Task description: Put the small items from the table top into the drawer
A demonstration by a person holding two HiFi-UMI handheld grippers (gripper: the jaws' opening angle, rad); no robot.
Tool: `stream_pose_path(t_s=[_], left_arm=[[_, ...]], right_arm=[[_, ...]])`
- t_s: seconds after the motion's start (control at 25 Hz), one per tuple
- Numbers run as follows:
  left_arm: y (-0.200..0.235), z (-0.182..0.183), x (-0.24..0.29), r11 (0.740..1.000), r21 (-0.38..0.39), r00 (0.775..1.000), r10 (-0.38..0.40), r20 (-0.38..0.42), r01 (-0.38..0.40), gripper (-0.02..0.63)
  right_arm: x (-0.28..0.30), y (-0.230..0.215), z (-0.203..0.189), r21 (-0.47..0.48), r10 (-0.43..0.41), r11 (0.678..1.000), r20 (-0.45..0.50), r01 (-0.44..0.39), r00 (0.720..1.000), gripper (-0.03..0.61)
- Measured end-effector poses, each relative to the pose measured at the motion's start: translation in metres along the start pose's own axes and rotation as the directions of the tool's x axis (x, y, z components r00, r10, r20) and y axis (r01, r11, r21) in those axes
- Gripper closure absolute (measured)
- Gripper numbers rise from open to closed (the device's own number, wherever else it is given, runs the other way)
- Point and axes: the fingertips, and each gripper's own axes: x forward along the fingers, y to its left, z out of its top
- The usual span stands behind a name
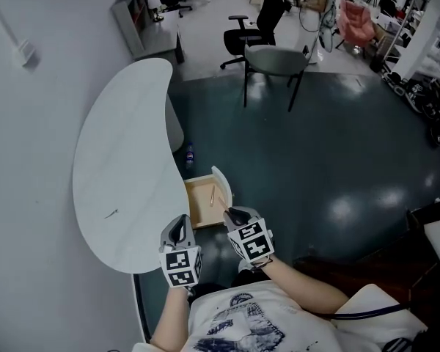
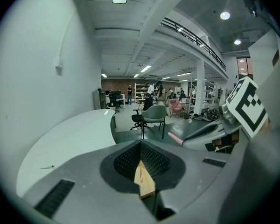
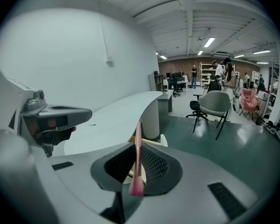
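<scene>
**Two hand-held grippers at one open drawer: counts and materials**

I read everything here from the drawer (image 1: 199,211), the only one open. It is a shallow box with a pale wooden floor and a white front panel. It juts out from the edge of the table (image 1: 125,152), a smooth white top shaped like a kidney bean.

There are two grippers, each grey-bodied with black ribbed pads and one marker cube.

The right gripper (image 3: 137,149) hovers just at the near right corner of the drawer. Its pads are clamped on one pink stick (image 3: 137,160). The stick is slender and straight, stands nearly upright between the jaws and thickens to a rounded knob at its lower end.

The left gripper (image 2: 141,146) is just beside the near left corner of the drawer, over the table's rim. Its jaws meet at their tips with nothing between them. Through the gap below the tips I see the drawer's wood.

One thin, light-coloured stick (image 1: 212,195) lies inside the drawer, lengthwise on the floor. Its material is too small to tell.

One small dark item (image 1: 111,213) lies on the table to the left of the drawer, well apart from it. It is a thin sliver whose shape I cannot make out further.

Beyond the drawer, on the glossy dark-green floor, stands one grey shell chair (image 1: 275,59) on thin legs. One black wheeled office chair (image 1: 248,31) stands farther off.
</scene>
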Motion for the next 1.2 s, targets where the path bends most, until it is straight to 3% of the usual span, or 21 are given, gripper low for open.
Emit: stream_pose_path(t_s=[0.64, 1.2], left_arm=[[-0.01, -0.009, 0.011, 1.0, -0.003, 0.998, 0.028, -0.06, -0.028, 0.591], [0.05, -0.018, 0.069, 1.0, 0.007, 0.991, -0.029, -0.134, 0.031, 0.589]], right_arm=[[0.007, -0.027, -0.016, 0.078, 0.011, 0.997, -0.026, -0.009, 1.0, 0.518], [0.081, -0.034, -0.007, 0.152, -0.044, 0.987, -0.096, 0.058, 0.994, 0.518]])
